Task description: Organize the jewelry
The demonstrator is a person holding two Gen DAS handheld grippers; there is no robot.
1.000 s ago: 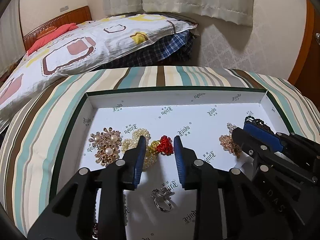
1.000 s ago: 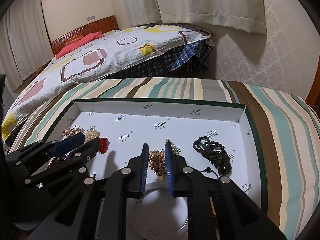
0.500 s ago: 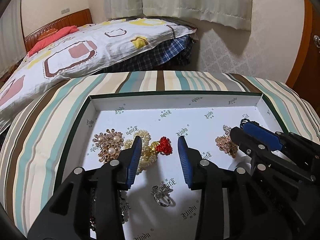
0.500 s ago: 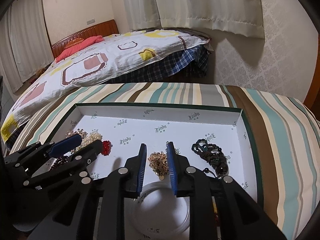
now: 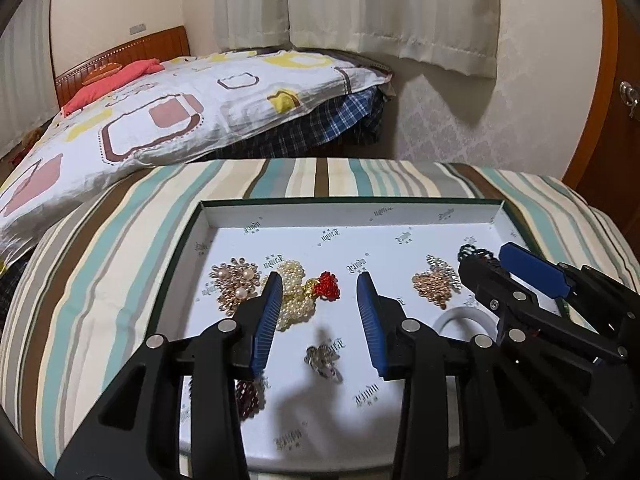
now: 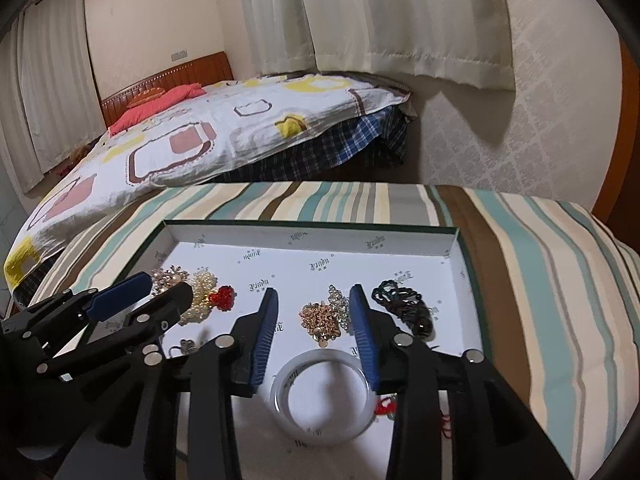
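Note:
A shallow white box (image 5: pixel 360 216) (image 6: pixel 312 236) with a green rim holds the jewelry. In the left wrist view I see a gold pearl brooch (image 5: pixel 234 284), a pearl piece with a red beaded flower (image 5: pixel 326 285), a silver ring (image 5: pixel 324 360), a gold cluster (image 5: pixel 434 286) and a dark red beaded piece (image 5: pixel 246 394). My left gripper (image 5: pixel 320 292) is open and empty above the ring. My right gripper (image 6: pixel 314 302) is open and empty above the gold cluster (image 6: pixel 320 318) and a clear bangle (image 6: pixel 324 396). A dark bead bracelet (image 6: pixel 408 310) lies at its right.
The box sits on a striped cushioned surface (image 5: pixel 100 264). A bed with a patterned quilt (image 6: pixel 224 128) stands behind, with curtains and a wall beyond. A small red item (image 6: pixel 386 406) lies by the bangle under my right gripper.
Both grippers have opened wider and pulled back and up from the box. The jewelry has not moved.

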